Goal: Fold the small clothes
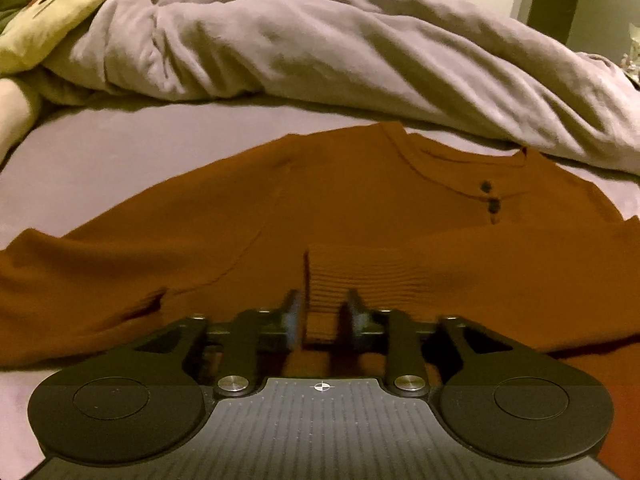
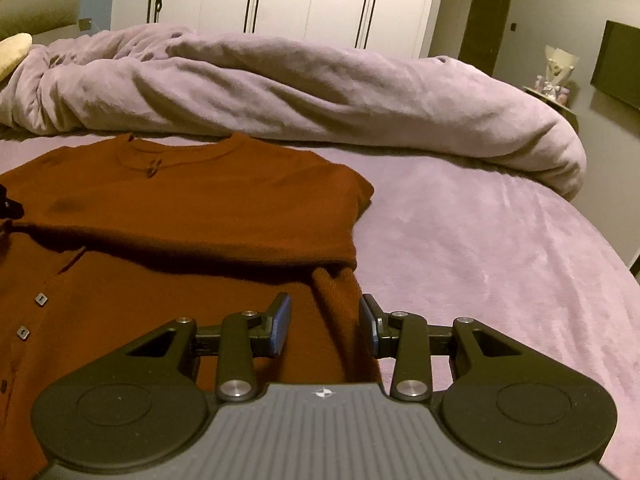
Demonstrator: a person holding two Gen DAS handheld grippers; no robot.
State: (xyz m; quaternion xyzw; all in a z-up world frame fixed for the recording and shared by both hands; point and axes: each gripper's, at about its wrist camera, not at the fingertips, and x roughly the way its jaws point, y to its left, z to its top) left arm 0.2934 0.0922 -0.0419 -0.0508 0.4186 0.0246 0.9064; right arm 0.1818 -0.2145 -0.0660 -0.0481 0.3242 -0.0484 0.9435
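We see a rust-brown sweater (image 1: 360, 208) lying flat on the bed (image 2: 480, 240), neckline toward the bunched lilac duvet (image 2: 320, 92) at the far side; small dark buttons (image 1: 486, 187) sit below the collar. One sleeve is folded across the body, its ribbed cuff (image 1: 344, 280) right ahead of our left gripper (image 1: 323, 312). The left fingers (image 1: 294, 314) stand partly open, cuff between them, pads not pressing it as far as we can tell. Our right gripper (image 2: 326, 320) sits at the sweater's right edge, its fingers (image 2: 280, 320) also partly open either side of a raised fold of knit (image 2: 340, 300); the right pad is close to the cloth, contact unclear, nothing clamped. A yellow plush pillow (image 1: 52, 20) lies at far left by the duvet. White wardrobe doors (image 2: 280, 0) stand behind the bed.
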